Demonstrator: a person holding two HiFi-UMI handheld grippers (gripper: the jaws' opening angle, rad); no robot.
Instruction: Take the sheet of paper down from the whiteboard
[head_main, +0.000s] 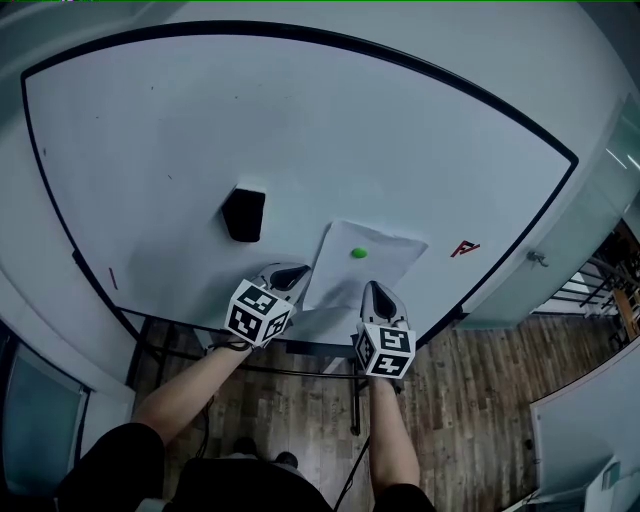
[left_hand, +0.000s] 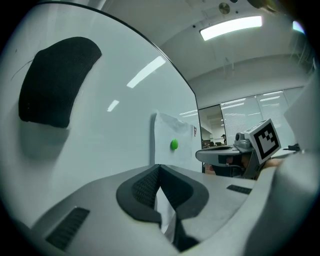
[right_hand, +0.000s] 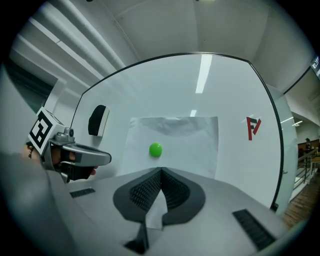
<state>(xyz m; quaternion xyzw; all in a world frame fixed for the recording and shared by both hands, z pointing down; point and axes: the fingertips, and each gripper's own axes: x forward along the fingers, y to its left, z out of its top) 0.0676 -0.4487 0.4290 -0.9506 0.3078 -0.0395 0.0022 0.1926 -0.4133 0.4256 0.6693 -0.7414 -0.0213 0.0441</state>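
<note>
Pull-off step: left claw (left_hand: 159, 170) and right claw (right_hand: 160, 175) clamp sheet (right_hand: 190, 145) edge below green magnet (right_hand: 155, 149); next, tug it off whiteboard (right_hand: 225, 90).

Glossy whiteboard (head_main: 200, 120), matt paper sheet (head_main: 392, 266)

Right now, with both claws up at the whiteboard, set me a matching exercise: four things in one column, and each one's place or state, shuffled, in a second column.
Things:
1. green magnet
2. black eraser
3. red mark
4. left claw

Places or states:
A. on the whiteboard, left of the sheet of paper
B. shut on the sheet's lower left edge
C. on the sheet, in its upper half
D. on the board, right of the sheet

Pairs: 1-C, 2-A, 3-D, 4-B.
</note>
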